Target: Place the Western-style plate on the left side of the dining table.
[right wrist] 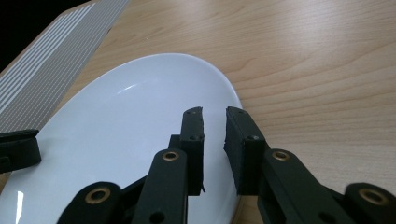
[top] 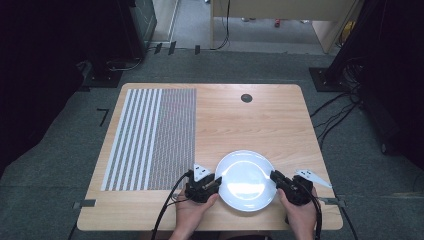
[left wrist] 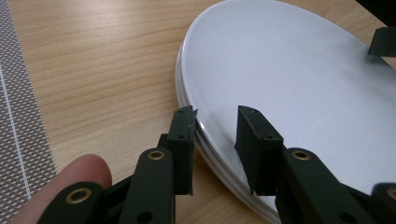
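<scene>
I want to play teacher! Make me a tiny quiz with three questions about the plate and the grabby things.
1. True or false: the white plate lies between the left gripper and the right gripper.
2. Which lies on the person's left of the plate? A) a striped mat B) a cup C) a fork
3. Fill in: in the left gripper view, the jaws stand on either side of the plate's ____.

Key: 1 true; 2 A; 3 rim.
</scene>
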A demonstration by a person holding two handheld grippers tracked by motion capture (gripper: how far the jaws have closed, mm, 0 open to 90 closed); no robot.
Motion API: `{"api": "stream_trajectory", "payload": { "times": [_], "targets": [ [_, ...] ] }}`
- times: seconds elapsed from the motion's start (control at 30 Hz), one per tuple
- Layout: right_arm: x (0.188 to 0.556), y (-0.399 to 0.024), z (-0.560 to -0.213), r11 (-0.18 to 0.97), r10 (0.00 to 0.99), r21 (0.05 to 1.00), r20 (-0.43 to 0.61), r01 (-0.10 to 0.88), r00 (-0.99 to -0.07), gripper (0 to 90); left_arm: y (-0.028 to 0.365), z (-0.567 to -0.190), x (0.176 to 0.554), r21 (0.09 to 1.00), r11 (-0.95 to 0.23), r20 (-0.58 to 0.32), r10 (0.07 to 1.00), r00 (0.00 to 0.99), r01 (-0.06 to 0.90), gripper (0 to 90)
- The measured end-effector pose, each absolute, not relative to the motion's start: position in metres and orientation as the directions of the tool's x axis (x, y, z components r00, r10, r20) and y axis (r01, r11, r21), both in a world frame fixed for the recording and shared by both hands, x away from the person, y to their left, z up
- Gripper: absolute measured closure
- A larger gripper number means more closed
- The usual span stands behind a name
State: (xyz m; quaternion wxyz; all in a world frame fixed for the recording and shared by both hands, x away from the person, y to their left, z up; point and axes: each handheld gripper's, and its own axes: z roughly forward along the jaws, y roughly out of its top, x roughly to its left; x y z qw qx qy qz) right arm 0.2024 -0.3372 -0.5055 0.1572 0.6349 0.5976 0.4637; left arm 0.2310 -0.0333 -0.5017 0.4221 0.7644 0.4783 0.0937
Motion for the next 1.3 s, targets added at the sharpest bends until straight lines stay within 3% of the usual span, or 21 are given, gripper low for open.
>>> {"api": "stream_trajectory", "payload": {
  "times": [0.43,0.73,1.3],
  "targets": [
    [0.203,-0.335,-0.507,-0.233,0.900,0.743,0.409,0.627,-0.150,81.3,-0.029,-0.502,0.229,0.737,-0.170,-0.283,0.802,0.527,0.655,69.4],
    [0.203,-0.361,-0.509,-0.344,0.865,0.709,0.494,0.616,-0.085,82.0,-0.019,-0.500,0.227,0.734,-0.132,-0.320,0.799,0.510,0.667,68.0],
    [0.206,-0.361,-0.515,-0.380,0.825,0.654,0.559,0.654,-0.080,86.5,-0.020,-0.504,0.232,0.695,-0.143,-0.375,0.764,0.525,0.705,67.1]
  ]
}}
